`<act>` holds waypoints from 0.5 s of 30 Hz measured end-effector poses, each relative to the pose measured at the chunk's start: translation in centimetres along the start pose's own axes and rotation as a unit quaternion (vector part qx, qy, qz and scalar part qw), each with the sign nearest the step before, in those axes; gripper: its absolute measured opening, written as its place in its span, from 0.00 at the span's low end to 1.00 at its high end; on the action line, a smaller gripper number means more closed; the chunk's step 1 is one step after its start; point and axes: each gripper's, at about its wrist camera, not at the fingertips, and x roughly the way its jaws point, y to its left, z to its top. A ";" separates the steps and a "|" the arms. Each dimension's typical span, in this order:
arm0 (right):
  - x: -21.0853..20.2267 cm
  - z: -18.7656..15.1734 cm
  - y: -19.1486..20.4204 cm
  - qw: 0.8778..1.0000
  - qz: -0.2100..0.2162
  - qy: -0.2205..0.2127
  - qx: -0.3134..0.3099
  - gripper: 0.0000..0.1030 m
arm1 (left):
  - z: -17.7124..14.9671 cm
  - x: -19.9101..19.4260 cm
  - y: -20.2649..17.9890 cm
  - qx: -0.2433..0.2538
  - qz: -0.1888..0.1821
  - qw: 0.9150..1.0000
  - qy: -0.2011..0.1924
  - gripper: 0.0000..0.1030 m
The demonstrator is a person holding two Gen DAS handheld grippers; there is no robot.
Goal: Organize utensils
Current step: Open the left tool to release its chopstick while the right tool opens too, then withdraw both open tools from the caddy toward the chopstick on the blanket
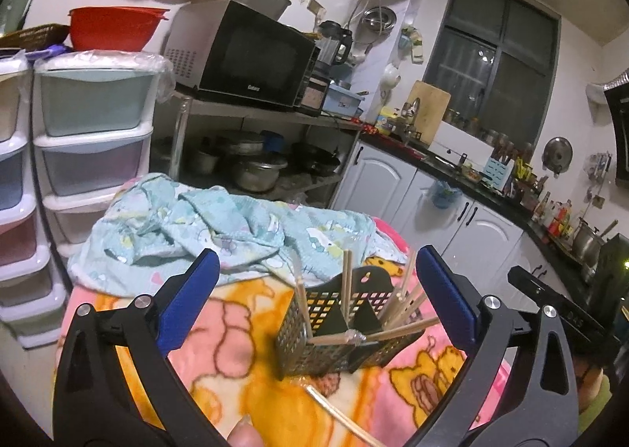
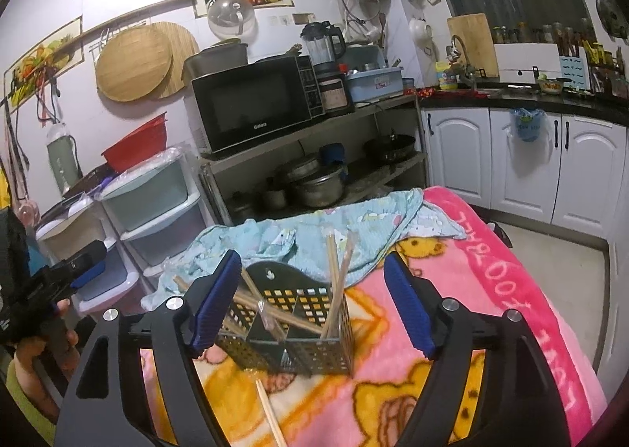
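A black perforated utensil holder stands on a pink and orange blanket, with several wooden chopsticks sticking out of its compartments. It also shows in the right wrist view, with its chopsticks leaning. One loose chopstick lies on the blanket in front of the holder; it also shows in the right wrist view. My left gripper is open and empty, hovering just before the holder. My right gripper is open and empty, its fingers either side of the holder.
A crumpled light blue cloth lies on the blanket behind the holder. Plastic drawer units stand at the left. A shelf with a microwave and pots is behind. White cabinets line the right.
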 end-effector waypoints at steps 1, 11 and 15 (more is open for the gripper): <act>-0.1 -0.2 0.0 1.000 -0.001 0.002 0.000 0.71 | -0.1 -0.1 0.0 0.000 0.000 1.000 0.001 0.89; -0.7 -1.3 0.3 1.000 -0.004 0.017 -0.010 0.73 | -1.4 -0.5 0.1 0.000 0.007 1.000 0.015 0.90; -0.9 -1.9 0.5 1.000 -0.006 0.023 -0.020 0.75 | -2.2 -0.5 -0.1 0.005 0.009 1.000 0.025 0.90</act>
